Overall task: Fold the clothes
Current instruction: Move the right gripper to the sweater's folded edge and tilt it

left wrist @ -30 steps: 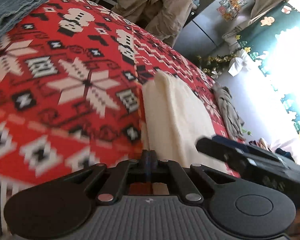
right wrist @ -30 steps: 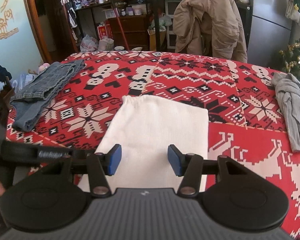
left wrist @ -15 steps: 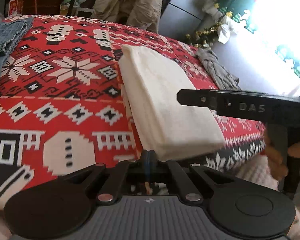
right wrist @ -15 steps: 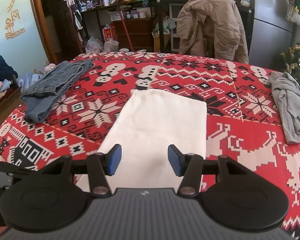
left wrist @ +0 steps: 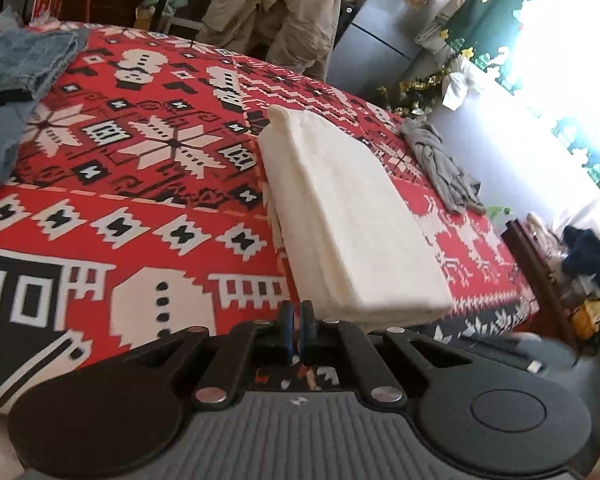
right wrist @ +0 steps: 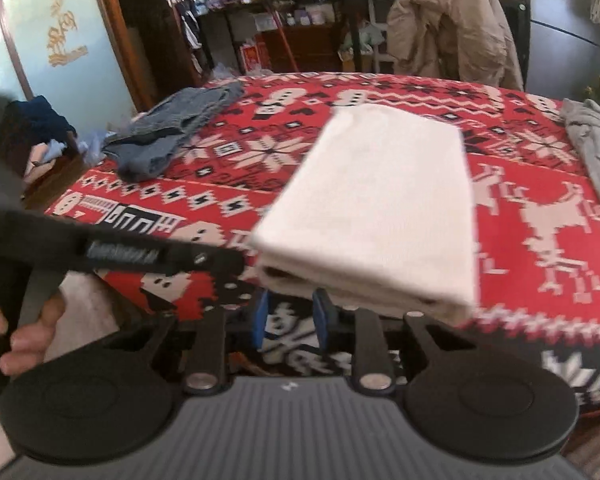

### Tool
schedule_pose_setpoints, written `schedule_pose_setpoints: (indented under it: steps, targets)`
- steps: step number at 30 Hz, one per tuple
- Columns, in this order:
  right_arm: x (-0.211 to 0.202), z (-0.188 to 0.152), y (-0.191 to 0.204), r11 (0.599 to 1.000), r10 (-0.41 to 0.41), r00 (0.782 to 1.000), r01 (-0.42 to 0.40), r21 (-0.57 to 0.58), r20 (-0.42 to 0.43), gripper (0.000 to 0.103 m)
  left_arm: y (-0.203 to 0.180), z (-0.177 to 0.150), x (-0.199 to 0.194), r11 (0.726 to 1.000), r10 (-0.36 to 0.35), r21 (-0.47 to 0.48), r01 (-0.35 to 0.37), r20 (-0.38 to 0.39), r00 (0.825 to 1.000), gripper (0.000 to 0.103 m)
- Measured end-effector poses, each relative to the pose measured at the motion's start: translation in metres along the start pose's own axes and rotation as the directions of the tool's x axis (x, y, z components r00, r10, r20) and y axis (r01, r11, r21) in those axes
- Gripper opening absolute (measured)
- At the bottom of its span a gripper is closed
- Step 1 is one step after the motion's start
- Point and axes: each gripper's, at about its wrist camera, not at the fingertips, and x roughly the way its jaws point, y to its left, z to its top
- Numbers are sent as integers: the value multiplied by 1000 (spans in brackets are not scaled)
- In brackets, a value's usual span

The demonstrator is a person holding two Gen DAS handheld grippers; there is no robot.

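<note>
A folded cream cloth [left wrist: 348, 216] [right wrist: 380, 200] lies lengthwise on the red patterned blanket [left wrist: 140, 208] [right wrist: 540, 216], its near end at the blanket's front edge. My left gripper [left wrist: 298, 334] is shut with nothing between its pads, just left of the cloth's near corner. In the right wrist view the left gripper [right wrist: 160, 256] reaches in from the left, held by a hand [right wrist: 20, 332]. My right gripper [right wrist: 291, 316] sits below the cloth's near edge. Its jaws are closing, with a gap between the blue pads and no cloth in it.
Blue jeans [left wrist: 12, 76] [right wrist: 176, 124] lie at the blanket's left side. A crumpled grey garment [left wrist: 440, 164] [right wrist: 592, 148] is at the right. A beige jacket [left wrist: 276, 20] [right wrist: 448, 32] hangs on a chair behind. Clothes are piled beside the bed [left wrist: 588, 260].
Both grippers have drawn back to the blanket's front edge, off the cloth. The right jaws have narrowed. The left gripper stays shut, and the cloth lies flat in place.
</note>
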Motion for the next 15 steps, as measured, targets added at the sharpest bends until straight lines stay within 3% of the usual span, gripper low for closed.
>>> schedule_pose_setpoints:
  steps: [7, 10, 15]
  targets:
    - [15, -9, 16, 999, -45, 996, 46, -3, 83, 16, -1, 5, 6, 1000, -10, -15, 10, -19, 1000, 0]
    - [20, -11, 20, 999, -35, 994, 38, -26, 103, 6, 2, 5, 7, 999, -6, -39, 4, -34, 999, 0]
    - [17, -14, 24, 998, 2, 997, 2, -65, 76, 0, 0, 0, 1, 999, -10, -52, 8, -45, 999, 0]
